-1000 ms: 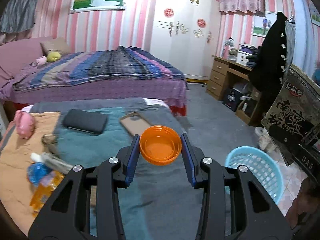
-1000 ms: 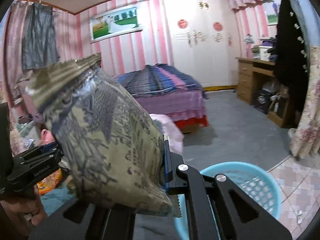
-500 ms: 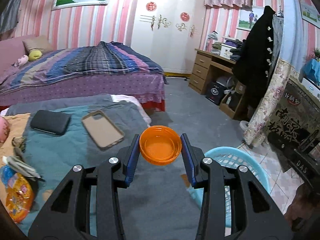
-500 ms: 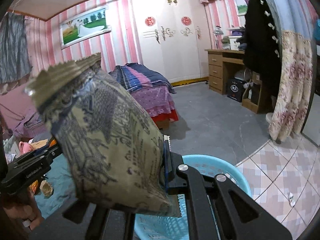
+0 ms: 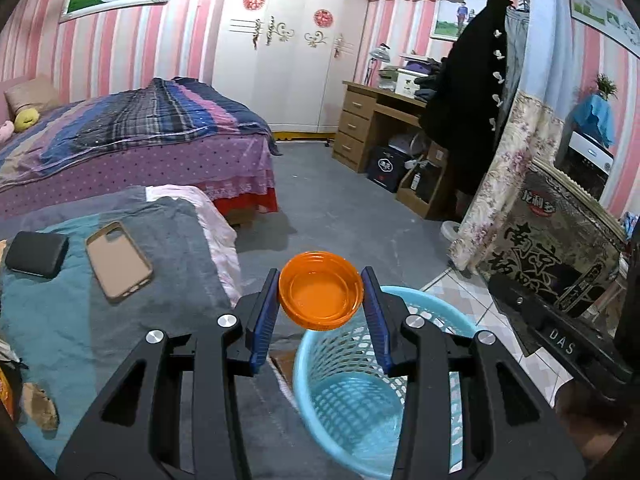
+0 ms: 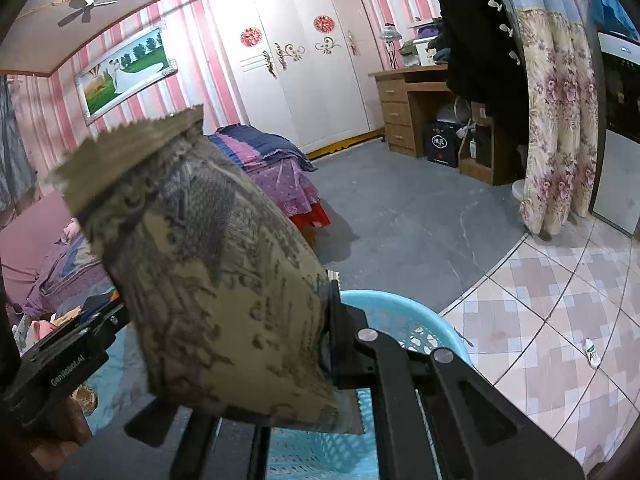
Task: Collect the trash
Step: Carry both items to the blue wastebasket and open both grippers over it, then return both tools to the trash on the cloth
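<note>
My left gripper (image 5: 321,301) is shut on an orange plastic lid (image 5: 321,295) and holds it above the near rim of a light blue mesh basket (image 5: 352,396) on the floor beside the bed. My right gripper (image 6: 256,336) is shut on a puffy olive-brown snack bag (image 6: 208,264) with dark print, held over the same basket (image 6: 404,316). The bag fills the left of the right wrist view and hides the left finger. In the left wrist view the bag (image 5: 556,248) and the right gripper show at the right edge.
A teal blanket (image 5: 60,304) covers the near bed, with a tan phone case (image 5: 118,260) and a black wallet (image 5: 38,254) on it. Wrappers lie at the left edge (image 5: 8,384). A wooden desk (image 5: 384,120), a floral curtain (image 6: 560,120) and tiled floor (image 6: 540,300) stand to the right.
Both grippers have swung right, from over the bed to above the blue basket, each still holding its item. The basket now lies directly under the lid and the bag.
</note>
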A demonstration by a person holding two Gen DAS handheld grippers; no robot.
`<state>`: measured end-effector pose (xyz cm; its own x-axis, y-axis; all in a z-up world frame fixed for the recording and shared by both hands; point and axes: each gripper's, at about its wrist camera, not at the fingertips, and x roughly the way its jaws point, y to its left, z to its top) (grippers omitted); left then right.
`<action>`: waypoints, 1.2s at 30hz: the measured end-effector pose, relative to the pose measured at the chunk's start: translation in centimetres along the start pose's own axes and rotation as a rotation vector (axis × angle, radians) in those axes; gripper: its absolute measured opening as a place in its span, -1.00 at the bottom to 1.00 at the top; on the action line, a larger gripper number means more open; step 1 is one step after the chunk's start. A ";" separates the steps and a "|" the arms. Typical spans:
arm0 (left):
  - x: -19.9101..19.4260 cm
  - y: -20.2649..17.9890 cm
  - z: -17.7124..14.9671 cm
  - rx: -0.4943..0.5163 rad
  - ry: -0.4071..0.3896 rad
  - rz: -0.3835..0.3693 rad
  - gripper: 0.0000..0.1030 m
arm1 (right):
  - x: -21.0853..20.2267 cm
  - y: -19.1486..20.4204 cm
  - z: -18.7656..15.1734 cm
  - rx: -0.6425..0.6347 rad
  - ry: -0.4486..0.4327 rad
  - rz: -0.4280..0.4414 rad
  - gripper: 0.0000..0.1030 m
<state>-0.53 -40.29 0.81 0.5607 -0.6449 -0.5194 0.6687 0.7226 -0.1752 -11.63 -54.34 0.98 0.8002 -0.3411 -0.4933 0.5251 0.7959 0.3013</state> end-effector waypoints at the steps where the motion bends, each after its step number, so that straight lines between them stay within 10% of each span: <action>1: 0.0 -0.2 0.0 0.000 0.002 -0.002 -0.23 | 0.1 0.1 0.0 -0.005 0.001 -0.001 -0.86; 9: 0.3 -0.6 -0.4 0.003 0.017 -0.019 -0.23 | 0.7 -0.1 -0.7 -0.022 0.021 -0.009 -0.85; 11: 0.3 -0.5 -0.4 0.002 0.021 -0.019 -0.23 | 0.8 -0.1 -0.7 -0.018 0.024 -0.013 -0.56; 13: 0.3 -0.7 -0.4 0.008 0.020 -0.020 -0.23 | 0.6 -0.2 -0.6 -0.003 0.009 -0.032 0.24; 25: 1.8 -2.2 -0.2 -0.009 0.065 -0.095 -0.23 | -0.4 -2.6 -0.5 0.102 -0.045 -0.098 0.24; 29: 1.4 -2.6 0.1 -0.038 0.058 -0.120 0.41 | -0.1 -3.4 -0.5 0.124 -0.038 -0.122 0.24; 36: -2.0 -0.2 1.0 -0.039 -0.003 -0.069 0.45 | -0.1 -2.3 -0.2 0.079 -0.047 -0.106 0.24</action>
<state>-1.32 -39.40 2.68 0.5152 -0.6945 -0.5022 0.6866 0.6852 -0.2431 -12.96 -55.98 0.16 0.7508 -0.4459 -0.4873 0.6271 0.7130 0.3138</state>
